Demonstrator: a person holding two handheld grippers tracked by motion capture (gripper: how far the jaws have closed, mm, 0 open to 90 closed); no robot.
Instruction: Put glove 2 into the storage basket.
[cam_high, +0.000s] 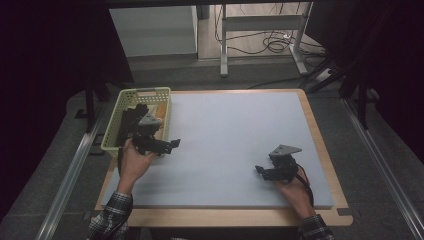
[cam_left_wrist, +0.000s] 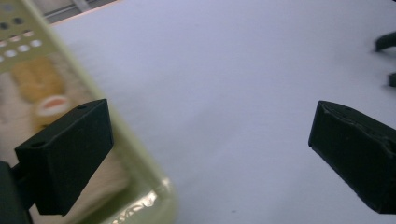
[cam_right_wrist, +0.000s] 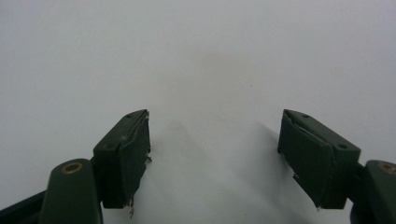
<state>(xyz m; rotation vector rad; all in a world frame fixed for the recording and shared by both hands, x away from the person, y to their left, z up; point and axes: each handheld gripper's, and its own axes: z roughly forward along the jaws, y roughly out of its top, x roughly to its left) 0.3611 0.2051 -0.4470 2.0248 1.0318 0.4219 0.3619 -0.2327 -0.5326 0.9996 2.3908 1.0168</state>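
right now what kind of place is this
Probably a lab or workshop set up for recording: a table with a white mat, a yellow-green basket on it, loose cables on the floor behind, dark surroundings.

Basket (cam_high: 114, 126): pale green perforated plastic, rectangular, upright at the table's left edge. Contents: a yellow-and-orange packet (cam_left_wrist: 39, 91), lying flat against the basket's bottom near one corner.

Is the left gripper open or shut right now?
Open. In its own view the left gripper has its two black jaws spread wide with nothing between them, one over the basket rim, the other over the pad.
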